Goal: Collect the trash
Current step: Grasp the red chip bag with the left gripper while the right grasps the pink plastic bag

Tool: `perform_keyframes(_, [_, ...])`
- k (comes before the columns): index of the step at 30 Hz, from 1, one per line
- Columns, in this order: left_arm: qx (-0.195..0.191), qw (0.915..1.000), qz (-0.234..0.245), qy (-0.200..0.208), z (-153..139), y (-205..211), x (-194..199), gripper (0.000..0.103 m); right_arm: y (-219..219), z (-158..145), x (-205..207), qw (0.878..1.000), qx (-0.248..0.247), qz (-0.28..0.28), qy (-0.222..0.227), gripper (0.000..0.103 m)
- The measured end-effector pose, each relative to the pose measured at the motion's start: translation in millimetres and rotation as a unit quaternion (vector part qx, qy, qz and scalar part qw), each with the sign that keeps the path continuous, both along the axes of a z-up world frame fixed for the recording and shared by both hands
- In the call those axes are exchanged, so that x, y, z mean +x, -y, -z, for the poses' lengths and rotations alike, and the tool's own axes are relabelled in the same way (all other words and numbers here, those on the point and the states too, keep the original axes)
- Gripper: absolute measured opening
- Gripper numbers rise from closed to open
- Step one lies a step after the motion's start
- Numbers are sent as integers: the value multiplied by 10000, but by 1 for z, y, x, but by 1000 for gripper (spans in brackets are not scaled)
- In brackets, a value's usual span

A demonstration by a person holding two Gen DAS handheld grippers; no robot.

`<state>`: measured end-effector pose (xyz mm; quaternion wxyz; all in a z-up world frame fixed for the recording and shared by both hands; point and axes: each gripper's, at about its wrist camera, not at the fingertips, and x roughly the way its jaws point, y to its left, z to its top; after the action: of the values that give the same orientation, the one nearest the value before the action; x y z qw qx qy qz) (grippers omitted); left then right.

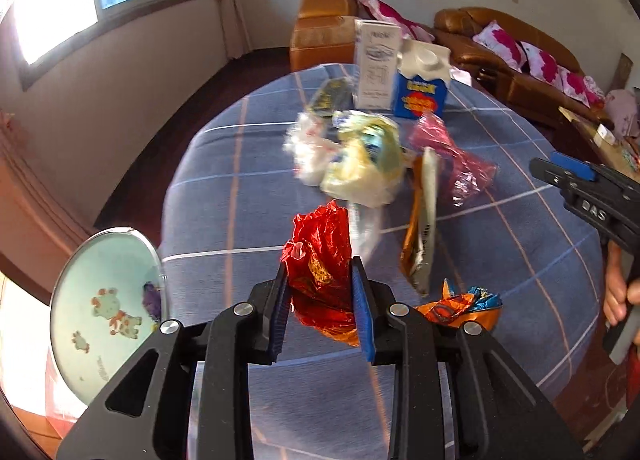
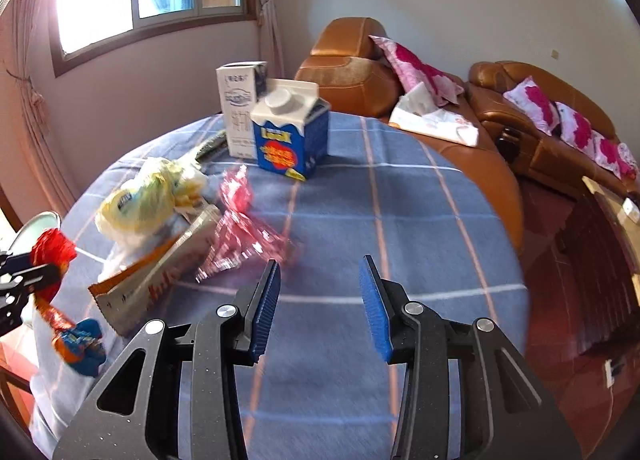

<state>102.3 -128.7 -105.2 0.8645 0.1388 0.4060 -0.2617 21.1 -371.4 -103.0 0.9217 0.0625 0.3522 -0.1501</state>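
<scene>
Left gripper (image 1: 323, 300): clenched on a crumpled red foil wrapper (image 1: 320, 260), blue pads pressing it from both sides; the wrapper stands up out of the jaws, clear of the cloth. Right gripper (image 2: 320, 302): released, nothing between its pads, poised over a bare stretch of cloth.

Items, largest to smallest:

1. Round table under a blue plaid cloth (image 1: 224, 187); holds all loose trash.
2. Round bin (image 1: 108, 300) with a pale cartoon-printed liner, just beside the table's left edge, below and left of the left gripper. Judged the drop point for the red wrapper; the left hand is much the nearer.
3. White tall carton (image 2: 240, 107), upright, far side of the table.
4. Blue gable-top carton (image 2: 294, 135), upright, touching or just beside the white one.
5. Yellow-white plastic bag (image 2: 140, 199), bunched, left of centre.
6. Orange-and-silver snack packet (image 2: 160, 276), flat, leaning against the bag; its long axis runs diagonally from the near left edge toward the table's centre.
7. Pink cellophane wrapper (image 2: 244, 232), crumpled, just ahead and left of the right gripper. Judged that hand's likeliest next pick.
8. Orange-and-blue wrapper (image 1: 460, 306), near the table's near edge, close beside the left gripper.
</scene>
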Motion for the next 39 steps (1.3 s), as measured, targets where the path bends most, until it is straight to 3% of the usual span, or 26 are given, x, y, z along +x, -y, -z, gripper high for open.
perform_keyframes(9, [-205,9976,-602,276,-26,-56,22,29,-5,20,77,9971,409,-467,-436,43])
perform_keyframes(15, [-137,9955,-918,197,-19,-76,39,29,-1,37,91,9938,632,-546,-734,43])
perform_keyframes(25, [-213,9942,-1049,122,-11,-91,37,29,-14,39,63,9930,134,-355,-1119,30])
perform_keyframes(30, [-281,9938,-1069,108,-9,-96,30,29,-12,31,32,9952,107,27,-969,21])
perform_keyframes(39, [-192,9924,-1159,365,-17,-109,15,29,-54,-3,-19,9989,-70,-47,-451,20])
